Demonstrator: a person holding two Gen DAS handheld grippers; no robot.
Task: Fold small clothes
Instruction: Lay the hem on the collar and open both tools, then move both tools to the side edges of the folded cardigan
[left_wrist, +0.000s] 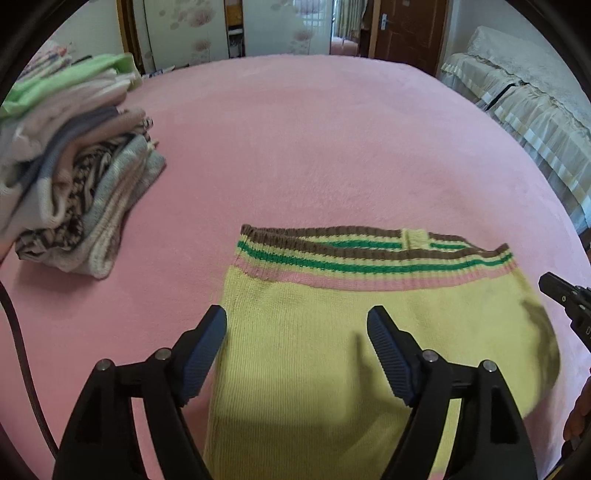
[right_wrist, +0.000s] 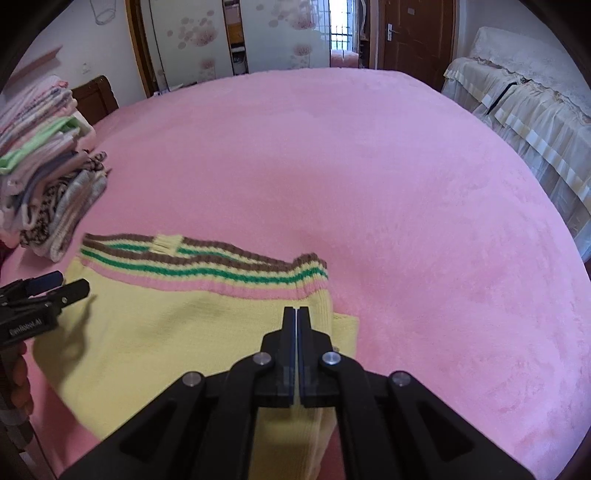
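A yellow knitted garment (left_wrist: 314, 350) with a brown, green and pink striped waistband lies flat on the pink bed cover (left_wrist: 332, 147). My left gripper (left_wrist: 297, 314) hovers open over the garment's left part, with nothing between its blue pads. At the right edge of the left wrist view, the right gripper (left_wrist: 565, 295) shows beside the garment. In the right wrist view my right gripper (right_wrist: 296, 310) is shut above the right edge of the yellow garment (right_wrist: 177, 332), and I see no cloth between its fingers. The left gripper (right_wrist: 75, 281) shows at the left, in a person's hand (right_wrist: 18, 376).
A stack of folded small clothes (left_wrist: 74, 166) (right_wrist: 48, 177) sits at the bed's left side. Beyond the garment stretches the pink bed cover (right_wrist: 406, 203). Furniture under cream lace covers (right_wrist: 517, 99) stands to the right of the bed. A brown door (right_wrist: 417, 33) is behind.
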